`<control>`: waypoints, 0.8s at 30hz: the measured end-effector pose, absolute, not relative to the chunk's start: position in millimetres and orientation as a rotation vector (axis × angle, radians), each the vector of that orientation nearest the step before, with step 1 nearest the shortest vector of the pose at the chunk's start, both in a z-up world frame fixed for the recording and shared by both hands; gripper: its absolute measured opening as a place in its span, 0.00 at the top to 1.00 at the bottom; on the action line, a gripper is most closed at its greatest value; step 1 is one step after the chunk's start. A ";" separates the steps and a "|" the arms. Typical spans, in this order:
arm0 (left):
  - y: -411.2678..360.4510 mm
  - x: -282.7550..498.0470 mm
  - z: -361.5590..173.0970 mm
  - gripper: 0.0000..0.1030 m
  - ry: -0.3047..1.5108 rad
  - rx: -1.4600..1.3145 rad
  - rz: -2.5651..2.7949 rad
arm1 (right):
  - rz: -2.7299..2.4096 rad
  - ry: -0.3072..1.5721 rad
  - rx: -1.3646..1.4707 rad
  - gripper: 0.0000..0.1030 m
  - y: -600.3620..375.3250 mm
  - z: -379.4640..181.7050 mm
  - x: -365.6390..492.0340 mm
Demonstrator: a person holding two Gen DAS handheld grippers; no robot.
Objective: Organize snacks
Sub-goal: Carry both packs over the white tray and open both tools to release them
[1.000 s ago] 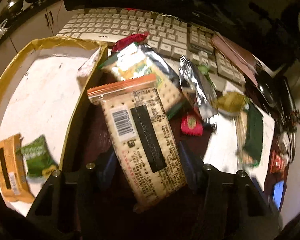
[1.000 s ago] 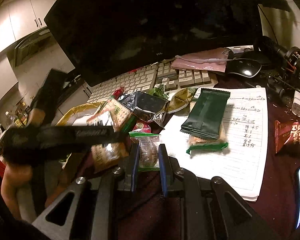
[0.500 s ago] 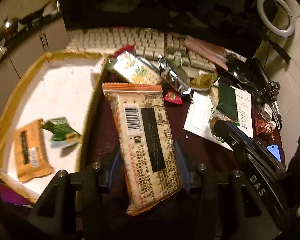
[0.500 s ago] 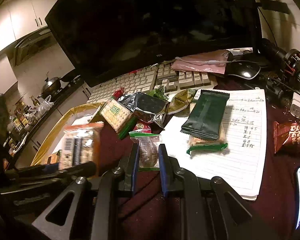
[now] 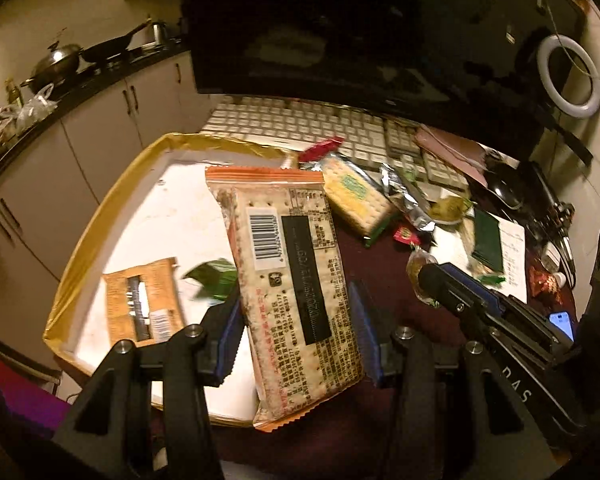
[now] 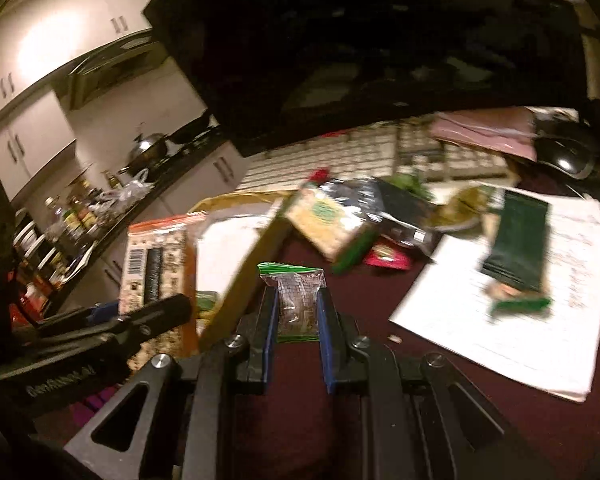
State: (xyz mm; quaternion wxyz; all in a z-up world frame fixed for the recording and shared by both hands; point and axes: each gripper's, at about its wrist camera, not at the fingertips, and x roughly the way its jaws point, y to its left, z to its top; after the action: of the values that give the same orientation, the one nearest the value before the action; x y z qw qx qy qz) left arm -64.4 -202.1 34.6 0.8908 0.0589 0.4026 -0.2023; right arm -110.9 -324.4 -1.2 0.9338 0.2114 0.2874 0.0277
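Observation:
My left gripper [image 5: 296, 336] is shut on a long orange-edged cracker pack [image 5: 296, 280] and holds it above the right rim of the gold-rimmed tray [image 5: 100, 216]. An orange snack pack [image 5: 142, 300] and a green packet [image 5: 214, 280] lie in the tray. My right gripper [image 6: 298, 316] is shut on a small clear packet with green ends [image 6: 296, 304], lifted above the dark red cloth beside the tray's edge [image 6: 252, 272]. The cracker pack also shows in the right wrist view [image 6: 152, 272]. Loose snacks lie in a pile [image 5: 360, 196] in front of the keyboard.
A white keyboard [image 5: 312, 128] and a dark monitor [image 5: 360, 28] stand at the back. A notepad [image 6: 520, 300] with a dark green packet [image 6: 516, 244] lies at the right. A mouse [image 6: 564, 160], a phone [image 5: 562, 322] and cables sit at the far right.
My left gripper has carried the cracker pack up and left, from the pile towards the tray. My right gripper has lifted the small packet off the cloth and moved left towards the tray.

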 end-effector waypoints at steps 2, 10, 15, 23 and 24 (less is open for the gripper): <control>-193.9 -60.4 35.5 0.50 0.828 0.117 -0.401 | 0.083 0.581 0.425 0.83 -316.6 3.2 -101.3; -159.6 -37.8 40.8 0.50 0.818 0.080 -0.354 | 0.185 0.607 0.428 0.83 -292.7 5.9 -55.9; -143.2 -18.4 38.4 0.50 0.810 0.101 -0.286 | 0.232 0.645 0.452 0.83 -277.6 3.7 -28.9; -133.1 -1.9 31.1 0.50 0.815 0.115 -0.240 | 0.251 0.713 0.438 0.83 -261.2 1.1 -4.8; -131.9 0.1 30.3 0.50 0.818 0.117 -0.237 | 0.257 0.720 0.438 0.83 -259.7 0.8 -2.7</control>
State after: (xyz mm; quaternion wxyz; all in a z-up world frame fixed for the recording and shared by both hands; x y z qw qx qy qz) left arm 0.1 -131.9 30.3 0.9091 0.0566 0.3965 -0.1149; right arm -2.7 -259.7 0.8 0.9045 0.2118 0.3487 0.1243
